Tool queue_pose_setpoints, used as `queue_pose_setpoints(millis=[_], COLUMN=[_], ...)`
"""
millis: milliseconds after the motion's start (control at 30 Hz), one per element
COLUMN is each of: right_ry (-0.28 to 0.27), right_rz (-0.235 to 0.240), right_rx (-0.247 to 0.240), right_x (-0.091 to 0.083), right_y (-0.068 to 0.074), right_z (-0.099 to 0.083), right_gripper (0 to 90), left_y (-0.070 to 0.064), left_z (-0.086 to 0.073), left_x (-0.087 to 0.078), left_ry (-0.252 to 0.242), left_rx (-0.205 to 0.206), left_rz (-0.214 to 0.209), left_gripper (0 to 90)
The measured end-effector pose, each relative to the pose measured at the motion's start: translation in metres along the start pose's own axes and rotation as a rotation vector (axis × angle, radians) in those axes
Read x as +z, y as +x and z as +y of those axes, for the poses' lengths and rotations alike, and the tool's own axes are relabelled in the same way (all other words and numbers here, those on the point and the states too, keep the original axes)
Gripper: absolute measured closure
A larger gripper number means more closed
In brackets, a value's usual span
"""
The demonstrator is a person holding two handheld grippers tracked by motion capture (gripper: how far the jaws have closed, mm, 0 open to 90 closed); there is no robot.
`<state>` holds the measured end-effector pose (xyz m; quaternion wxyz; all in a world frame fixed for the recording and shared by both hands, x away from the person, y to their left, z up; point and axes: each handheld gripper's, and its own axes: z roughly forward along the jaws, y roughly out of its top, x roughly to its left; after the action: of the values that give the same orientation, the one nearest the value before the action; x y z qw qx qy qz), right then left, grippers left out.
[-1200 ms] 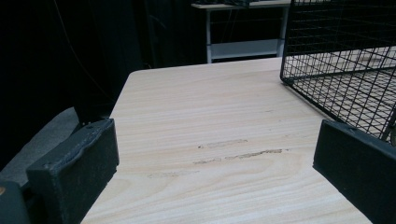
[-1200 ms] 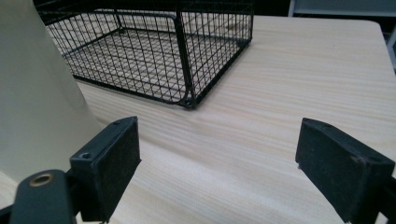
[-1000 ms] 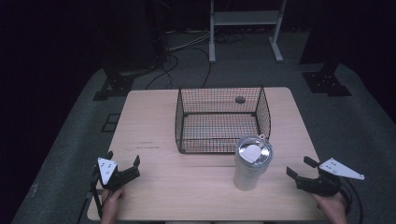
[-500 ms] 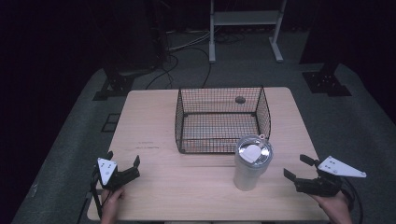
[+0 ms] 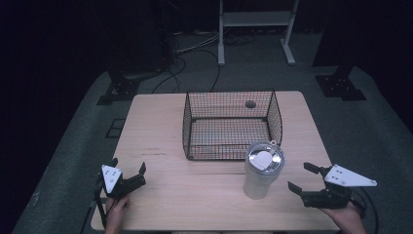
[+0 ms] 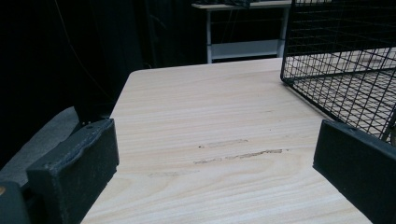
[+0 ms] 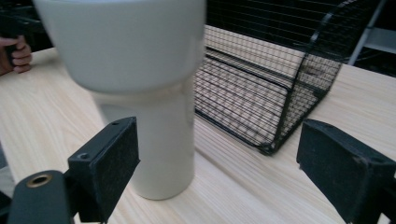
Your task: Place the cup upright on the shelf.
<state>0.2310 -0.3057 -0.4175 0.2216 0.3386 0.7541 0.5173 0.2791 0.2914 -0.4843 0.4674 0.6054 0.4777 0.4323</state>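
Holding your right gripper (image 5: 306, 179) with fingers spread wide, you are facing the tumbler (image 5: 262, 169) standing just beyond them on the tabletop (image 5: 204, 187); left gripper (image 5: 130, 171) fingers are gaping too.

One wooden table (image 5: 160, 131); one black wire basket (image 5: 229, 124) standing on it; one pale tumbler (image 5: 262, 170) with a lid; two handheld grippers, the left gripper (image 5: 129, 176) and the right gripper (image 5: 306, 178); two hands holding them; one small dark round object (image 5: 250, 104) seen through the basket's far side.
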Motion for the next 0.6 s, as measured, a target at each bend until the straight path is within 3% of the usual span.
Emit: queue_pose_setpoints(millis=[600], right_ry=[0.017], right_rz=[0.071], right_rx=[-0.030], right_x=[0.011], right_y=[0.017], right_z=[0.004], right_gripper=[10.3], left_y=[0.000], left_z=[0.000], left_x=[0.000], left_ry=[-0.002], left_rx=[0.004], left_rz=[-0.002], left_gripper=[0.0])
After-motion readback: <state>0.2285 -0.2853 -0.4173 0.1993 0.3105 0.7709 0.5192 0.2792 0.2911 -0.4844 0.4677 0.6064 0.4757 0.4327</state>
